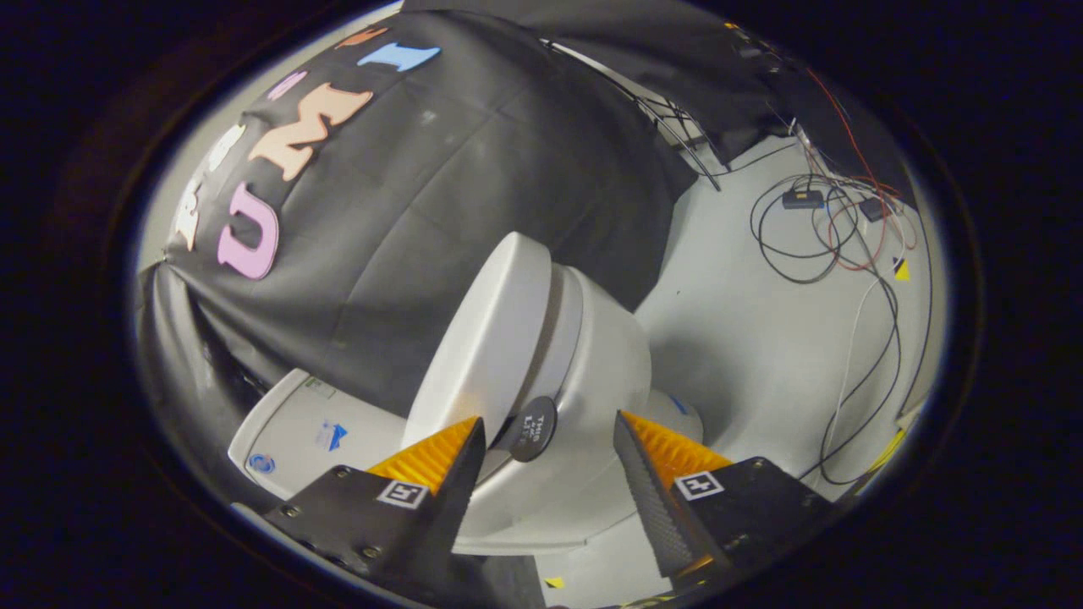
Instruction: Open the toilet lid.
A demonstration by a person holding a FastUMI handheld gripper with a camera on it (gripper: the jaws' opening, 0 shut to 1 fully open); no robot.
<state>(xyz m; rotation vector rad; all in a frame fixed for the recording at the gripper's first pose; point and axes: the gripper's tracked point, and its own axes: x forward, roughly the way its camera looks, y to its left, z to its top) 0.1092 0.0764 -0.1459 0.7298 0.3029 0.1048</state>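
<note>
**Lid lift: fingers apart, tab between them**

I see the glossy white plastic toilet lid (491, 338) raised partway off the white ceramic toilet bowl (592, 372), tilted toward the white cistern (296, 423). A small round dark tab (529, 429) sits at the lid's near edge, just ahead of the gripper (548, 431). The fingers stand wide apart and press on nothing. My judgement: hook one finger under the lid edge by the tab and push along an arc toward the cistern, slowly, so the smooth plastic does not slip. Loose black and red cables (812, 228) lie on the floor well beyond the bowl.
</note>
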